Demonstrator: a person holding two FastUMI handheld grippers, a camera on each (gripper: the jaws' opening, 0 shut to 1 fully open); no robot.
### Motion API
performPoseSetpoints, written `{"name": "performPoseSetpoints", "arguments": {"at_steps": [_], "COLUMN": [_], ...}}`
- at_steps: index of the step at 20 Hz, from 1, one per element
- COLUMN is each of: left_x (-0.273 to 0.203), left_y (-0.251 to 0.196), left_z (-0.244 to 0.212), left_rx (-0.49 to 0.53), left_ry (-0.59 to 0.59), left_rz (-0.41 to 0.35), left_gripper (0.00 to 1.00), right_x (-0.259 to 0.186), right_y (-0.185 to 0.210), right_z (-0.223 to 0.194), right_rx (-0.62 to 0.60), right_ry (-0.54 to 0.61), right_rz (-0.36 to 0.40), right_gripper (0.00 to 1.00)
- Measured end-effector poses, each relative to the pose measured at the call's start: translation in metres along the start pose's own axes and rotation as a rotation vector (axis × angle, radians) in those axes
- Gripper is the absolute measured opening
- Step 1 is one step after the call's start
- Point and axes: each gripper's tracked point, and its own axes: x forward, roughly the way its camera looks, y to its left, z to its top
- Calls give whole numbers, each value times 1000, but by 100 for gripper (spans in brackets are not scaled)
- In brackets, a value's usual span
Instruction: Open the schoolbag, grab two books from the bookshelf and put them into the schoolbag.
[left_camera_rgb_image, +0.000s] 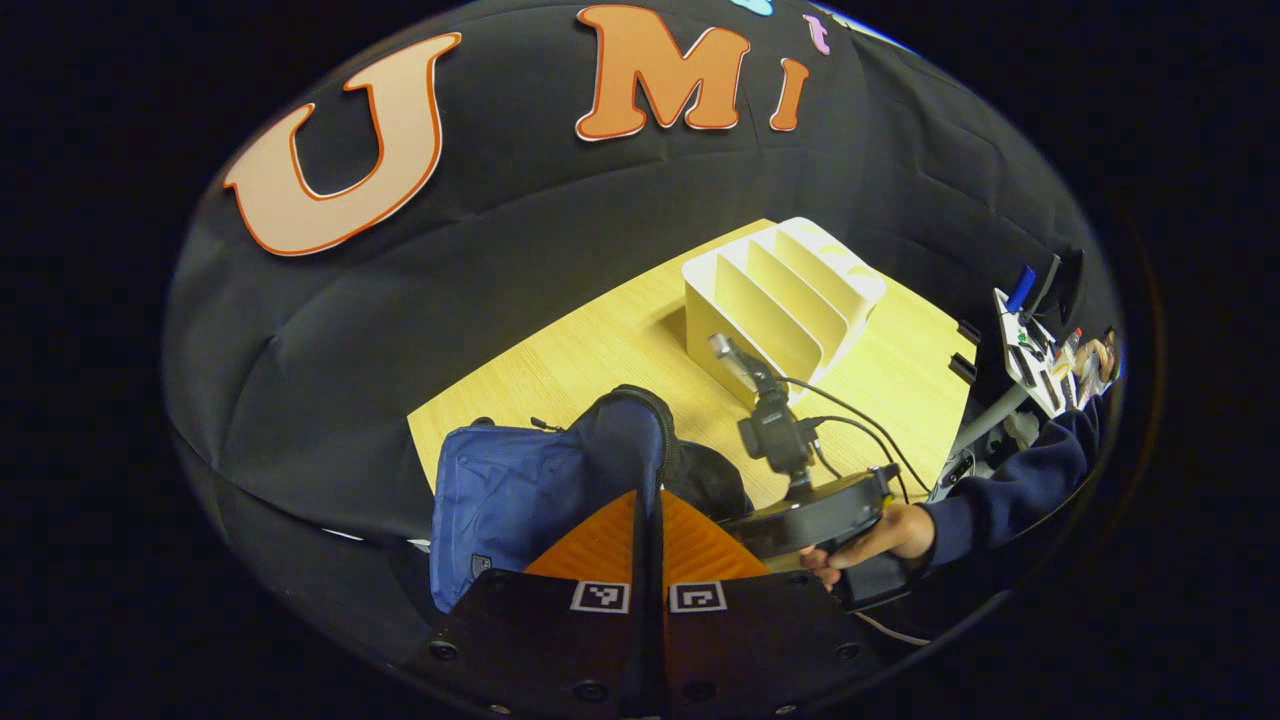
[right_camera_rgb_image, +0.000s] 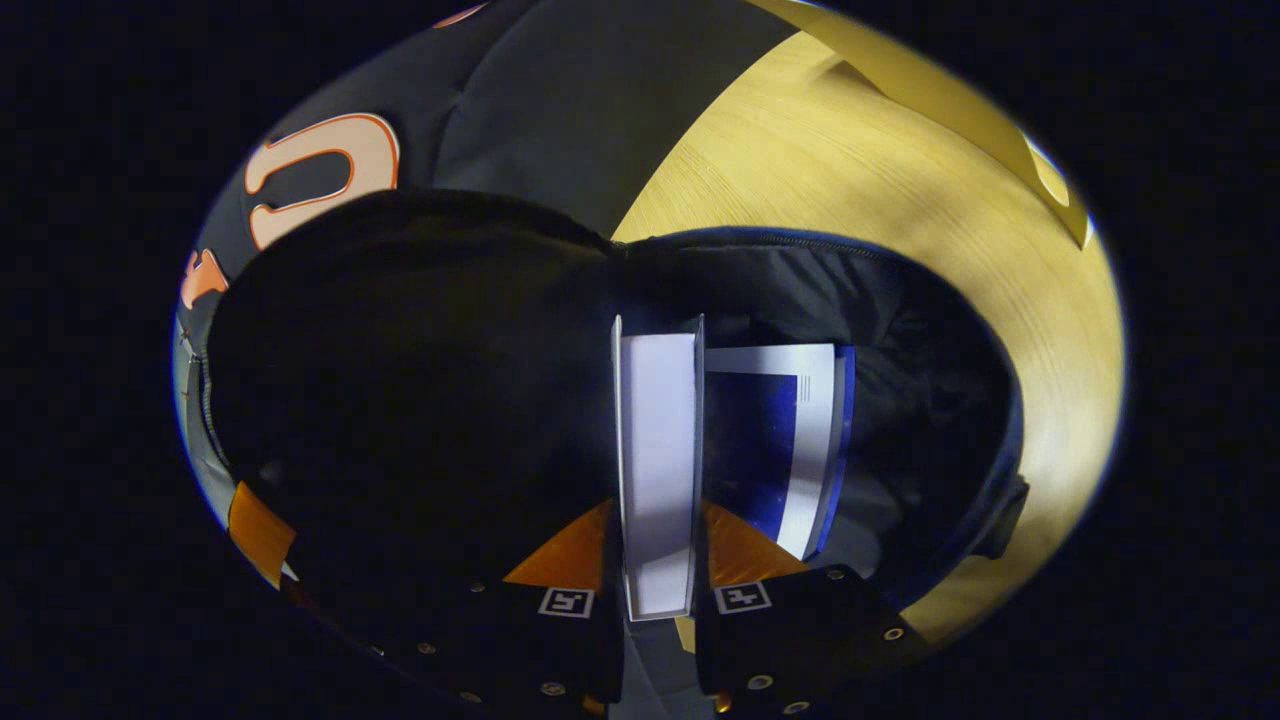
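Two books are seen inside the open schoolbag in the right gripper view. One book is held by its spine edge between the two fingers of the right gripper, which are pressed on it from both sides. This book is stood on edge and is pointed straight down into the dark mouth of the bag. The second book, white with a big dark blue patch on its cover, is lying just beside the first one, deeper in the bag and tilted a little. The wooden table is seen past the bag's zip edge.

In the left gripper view, the blue schoolbag is seen on the near corner of the table. A dark fold of the bag's top is caught between the fingers of the left gripper, which are closed tight on it with almost no gap. The white bookshelf is stood farther back on the table, well apart from the bag. The right gripper is seen to the side, just beside the bag, held by a hand in a dark blue sleeve.
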Motion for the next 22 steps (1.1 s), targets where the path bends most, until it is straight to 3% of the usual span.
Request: {"name": "performPoseSetpoints", "arguments": {"at_steps": [1,3,4,5,6,10,14,17,20,22], "left_x": [0,0,1,2,3,9,17,23,33,37], "left_y": [3,13,15,15,13,7,-10,-28,-38,-52], "left_z": [-1,-7,-8,-10,-10,-12,-12,-7,-5,-1], "left_rx": [-10,-29,-41,-50,-57,-53,-44,-44,-47,-61], "left_ry": [1,4,2,1,0,-2,-22,-58,-63,-71], "left_rz": [8,28,30,28,25,16,-18,-83,-103,-131], "left_gripper": [1,1,0,1,1,1,4,16,19,33], "right_x": [-3,-11,-21,-29,-37,-88,-144,-199,-242,-269], "right_y": [-6,-22,-19,-15,-12,-13,-13,-19,-21,-25], "right_z": [3,13,19,26,36,80,115,146,164,171], "right_rx": [-20,-115,-152,-172,-192,-325,-413,-465,-471,-476], "right_ry": [-5,-22,-28,-46,-66,-190,-343,-480,-572,-629], "right_rz": [-56,-155,-170,-169,-181,-255,-314,-408,-460,-496], "right_gripper": [31,44,53,43,72,88,93,94,97,97]}}
